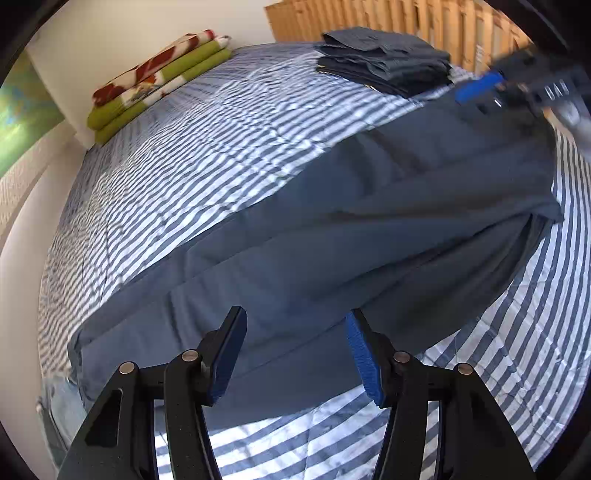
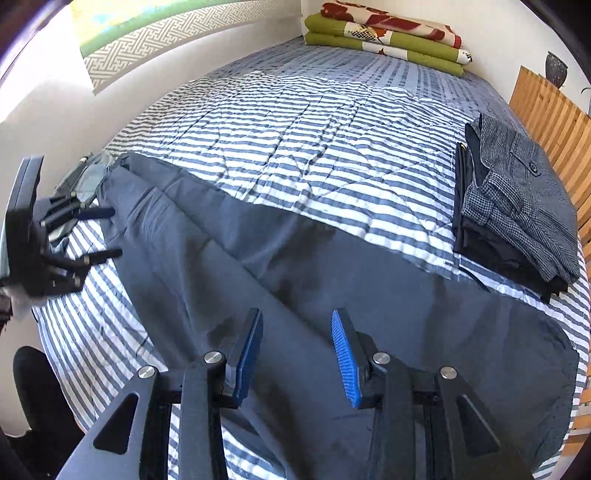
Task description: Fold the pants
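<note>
- The left gripper (image 1: 295,350) hung over the near part of the pants (image 1: 332,229), its jaws apart with nothing between them; no pad touched the cloth.
- The right gripper (image 2: 297,350) hung over the pants (image 2: 295,295) as well, its jaws apart and empty, narrower than the left ones.
- The blue-grey pants lay stretched out along the near side of the bed (image 2: 295,129), over its blue-and-white striped quilt (image 1: 184,147), with long creases running down their length.
- In the right wrist view the left gripper (image 2: 96,232) appeared blurred at the far left end of the pants.
- Farther off, a stack of folded dark clothes (image 2: 517,206) sat on the quilt beside a wooden slatted rail (image 2: 546,110).
- At the far end of the bed a folded green, red and white blanket (image 2: 388,33) lay against the wall.
</note>
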`<state>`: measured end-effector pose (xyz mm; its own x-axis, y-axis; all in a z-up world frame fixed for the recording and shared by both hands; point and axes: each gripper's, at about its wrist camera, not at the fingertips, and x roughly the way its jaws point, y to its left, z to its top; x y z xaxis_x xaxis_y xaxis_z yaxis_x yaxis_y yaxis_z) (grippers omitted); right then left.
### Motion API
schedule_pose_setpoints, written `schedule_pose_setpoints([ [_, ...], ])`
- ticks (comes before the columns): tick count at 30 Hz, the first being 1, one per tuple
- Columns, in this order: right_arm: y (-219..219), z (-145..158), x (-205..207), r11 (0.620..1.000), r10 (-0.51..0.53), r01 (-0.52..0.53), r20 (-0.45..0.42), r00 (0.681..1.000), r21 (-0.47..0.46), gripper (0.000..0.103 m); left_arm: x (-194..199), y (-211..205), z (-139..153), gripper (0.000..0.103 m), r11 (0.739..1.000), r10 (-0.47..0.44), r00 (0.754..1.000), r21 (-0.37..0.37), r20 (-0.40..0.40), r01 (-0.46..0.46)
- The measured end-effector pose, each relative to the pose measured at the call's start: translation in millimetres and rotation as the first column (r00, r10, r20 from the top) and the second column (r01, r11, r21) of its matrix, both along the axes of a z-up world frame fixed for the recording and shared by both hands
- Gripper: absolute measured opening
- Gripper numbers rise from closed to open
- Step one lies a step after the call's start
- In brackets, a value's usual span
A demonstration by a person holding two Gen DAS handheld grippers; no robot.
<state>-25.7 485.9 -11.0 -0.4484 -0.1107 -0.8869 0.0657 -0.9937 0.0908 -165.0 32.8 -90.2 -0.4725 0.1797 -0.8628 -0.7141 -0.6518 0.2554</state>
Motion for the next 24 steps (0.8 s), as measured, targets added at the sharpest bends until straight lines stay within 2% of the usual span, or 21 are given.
schedule_pose_setpoints([
  [3,8.6,-9.6,-28.8,1.000,-0.003,0.003,0.022,1.000,0.014,0.035,0.4,31.2,-25.7,0.059,0.998,-0.037,0.999,-0.059,0.018,0.038],
  [4,12.9,-15.1,-37.9,1.000,-0.015,0.015,0.033,0.999,0.003,0.035,-2.1,36.5,-32.9,0.054,0.997,-0.031,0.999,-0.067,0.031,0.033],
  [5,15.5,-22.2,-46.3,1.000,-0.021,0.022,0.057,0.998,-0.018,0.035,-5.3,39.5,-39.8,0.047,0.997,-0.028,0.999,-0.072,0.046,0.031],
  [6,17.3,-30.5,-53.8,0.999,-0.025,0.028,0.081,0.996,-0.037,0.035,-7.9,41.3,-45.5,0.028,0.997,-0.025,0.998,-0.076,0.063,0.030],
  [7,18.1,-38.1,-58.6,0.998,-0.029,0.033,0.096,0.995,-0.044,0.035,-9.0,43.3,-47.1,0.015,0.998,-0.029,0.997,-0.062,0.074,0.033],
  [8,18.7,-46.7,-63.8,0.998,-0.032,0.037,0.113,0.993,-0.042,0.035,-9.2,44.5,-47.2,0.005,0.998,-0.033,0.996,-0.051,0.080,0.037],
  [9,19.3,-55.5,-67.8,0.999,-0.036,0.041,0.129,0.991,-0.035,0.035,-7.8,44.5,-46.0,0.001,0.998,-0.033,0.997,-0.052,0.075,0.037],
  [13,25.2,-88.8,-79.5,0.995,-0.091,0.084,0.197,0.976,0.045,0.035,0.3,25.1,-23.7,0.001,0.999,-0.042,0.993,0.026,0.113,0.040],
  [14,27.4,-91.2,-80.1,0.995,-0.097,0.091,0.190,0.977,0.041,0.035,5.9,19.8,-16.4,0.001,0.998,-0.050,0.992,0.041,0.119,0.045],
  [17,29.3,-90.0,-81.6,0.995,-0.096,0.091,0.183,0.978,0.036,0.035,21.4,9.3,-4.4,0.001,0.998,-0.056,0.992,0.032,0.117,0.052],
  [21,25.5,-69.5,-62.1,0.993,-0.101,0.092,0.135,0.986,0.073,0.035,22.2,4.4,-5.4,0.007,0.997,-0.073,0.989,-0.008,0.128,0.074],
  [22,22.5,-58.9,-49.9,0.995,-0.087,0.080,0.108,0.990,0.067,0.035,22.3,3.8,-8.1,0.016,0.998,-0.064,0.985,0.000,0.161,0.064],
  [24,14.5,-43.5,-24.5,0.998,-0.026,0.021,0.085,0.996,0.060,0.035,22.5,1.0,-9.8,0.019,0.999,-0.053,0.977,0.018,0.207,0.051],
])
